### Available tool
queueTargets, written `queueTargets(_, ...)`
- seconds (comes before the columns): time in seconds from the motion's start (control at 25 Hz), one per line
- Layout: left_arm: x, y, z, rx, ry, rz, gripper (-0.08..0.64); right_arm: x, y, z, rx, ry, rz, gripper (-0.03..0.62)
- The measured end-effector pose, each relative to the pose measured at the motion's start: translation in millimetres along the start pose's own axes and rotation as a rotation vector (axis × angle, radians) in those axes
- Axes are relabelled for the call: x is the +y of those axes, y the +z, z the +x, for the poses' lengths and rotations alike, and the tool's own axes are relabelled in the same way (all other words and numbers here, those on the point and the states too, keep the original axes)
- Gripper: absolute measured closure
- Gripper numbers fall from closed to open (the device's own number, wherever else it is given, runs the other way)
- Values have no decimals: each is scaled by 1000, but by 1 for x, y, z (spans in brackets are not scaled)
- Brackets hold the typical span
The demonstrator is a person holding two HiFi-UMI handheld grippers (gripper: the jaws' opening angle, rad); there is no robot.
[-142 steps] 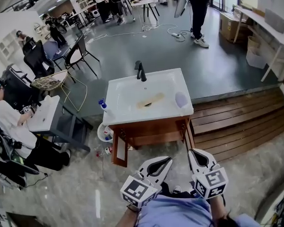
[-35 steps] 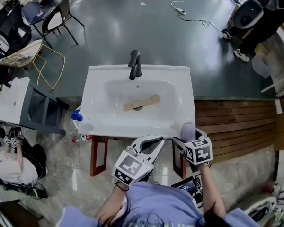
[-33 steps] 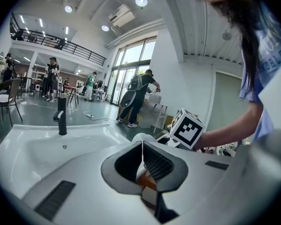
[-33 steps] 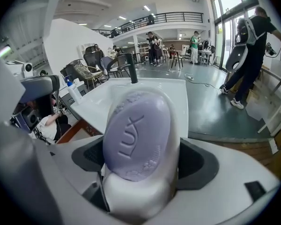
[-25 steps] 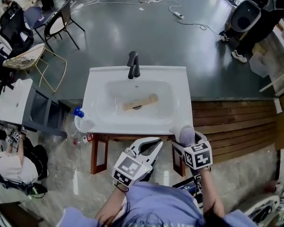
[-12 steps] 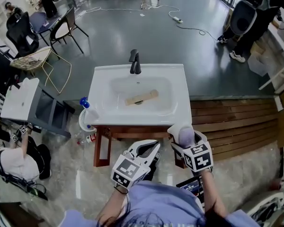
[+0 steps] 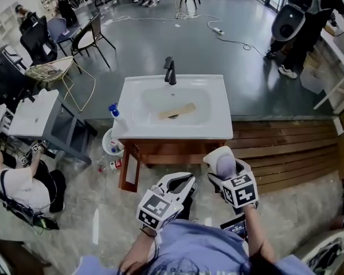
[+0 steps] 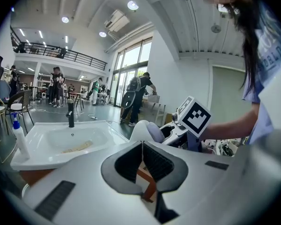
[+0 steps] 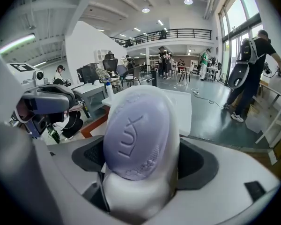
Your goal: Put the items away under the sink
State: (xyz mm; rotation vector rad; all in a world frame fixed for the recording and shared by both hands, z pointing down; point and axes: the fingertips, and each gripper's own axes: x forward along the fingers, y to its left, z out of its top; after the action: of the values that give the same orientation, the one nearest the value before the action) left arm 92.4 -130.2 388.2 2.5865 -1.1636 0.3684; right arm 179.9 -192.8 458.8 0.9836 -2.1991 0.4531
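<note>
My right gripper (image 7: 222, 169) is shut on a white soap dish (image 7: 217, 160) that carries a purple soap bar (image 9: 136, 131), held in the air in front of the sink cabinet (image 7: 139, 155). The dish fills the right gripper view between the jaws. My left gripper (image 7: 182, 183) hangs beside it, jaws shut together with nothing between them (image 8: 142, 147). On the white sink top (image 7: 218, 116) a spray bottle with a blue top (image 7: 115, 119) stands at the left edge. A tan flat piece (image 7: 176, 110) lies in the basin, below the black tap (image 7: 170, 71).
A white basket (image 7: 111, 145) and a small bottle (image 7: 113, 165) sit on the floor left of the cabinet. A grey side table (image 7: 37, 114) and a seated person (image 7: 20, 188) are at the left. Wooden decking (image 7: 286, 148) lies to the right; a person (image 7: 307, 16) stands far right.
The soap dish has come off the sink's front right corner in my right gripper. I have backed away from the sink, so it sits farther off. The left gripper stays shut.
</note>
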Motion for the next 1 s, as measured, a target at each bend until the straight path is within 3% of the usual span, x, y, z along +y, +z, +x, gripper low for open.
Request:
queueTargets(0.56, -83, -18, -42, -8, 10, 7, 543, 34, -37, -59, -55, 6, -35, 152)
queueTargets(1.0, -95, -33, -68, 30, 71, -13, 543, 59, -45, -64, -62, 69, -44, 152)
